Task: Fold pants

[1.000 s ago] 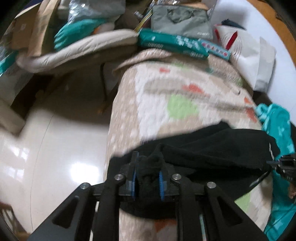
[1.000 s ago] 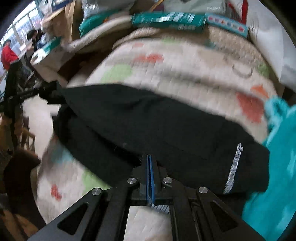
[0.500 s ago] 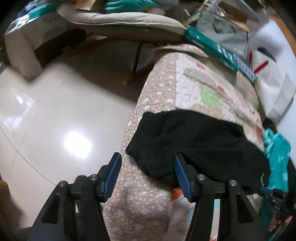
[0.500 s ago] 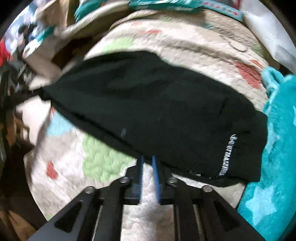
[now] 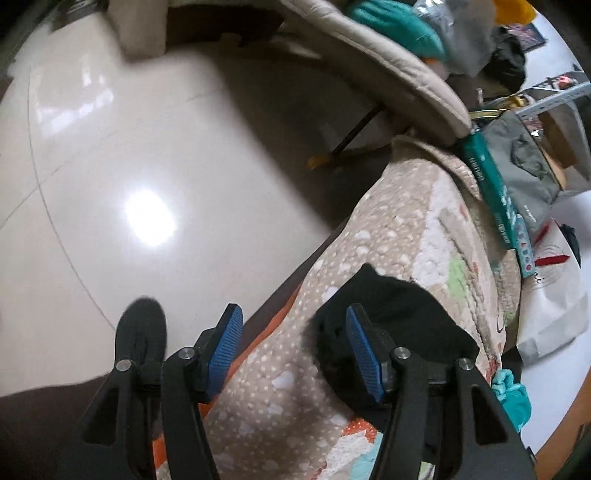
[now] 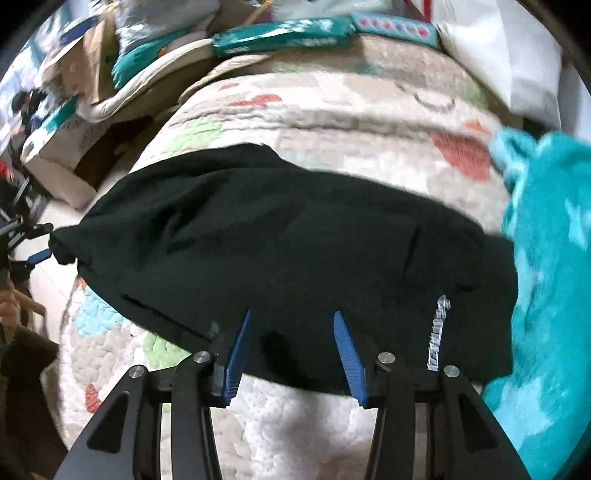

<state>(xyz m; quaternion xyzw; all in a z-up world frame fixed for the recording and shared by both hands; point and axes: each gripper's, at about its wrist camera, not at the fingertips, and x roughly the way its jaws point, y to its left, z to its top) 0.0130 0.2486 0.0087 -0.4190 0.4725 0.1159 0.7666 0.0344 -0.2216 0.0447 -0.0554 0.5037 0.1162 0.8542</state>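
Observation:
The black pants (image 6: 280, 236) lie folded across the quilted patterned bedspread (image 6: 332, 99), with white lettering near their right end. My right gripper (image 6: 291, 332) is open, its blue pads just over the pants' near edge, holding nothing. In the left wrist view the pants (image 5: 399, 314) show as a dark bundle at the bed's edge. My left gripper (image 5: 295, 332) is open and empty, its right pad beside the pants' end, its left pad over the bed's side.
A turquoise garment (image 6: 546, 258) lies against the pants' right end. Teal packages (image 6: 280, 35), a grey bag (image 5: 524, 166) and a white bag (image 6: 498, 51) crowd the far end of the bed. Glossy tiled floor (image 5: 147, 166) lies left of the bed, with a black shoe (image 5: 140, 328).
Both grippers have let go of the pants and opened. The left gripper has drawn back off the bed's edge and turned toward the floor. The pants now rest flat on the bedspread.

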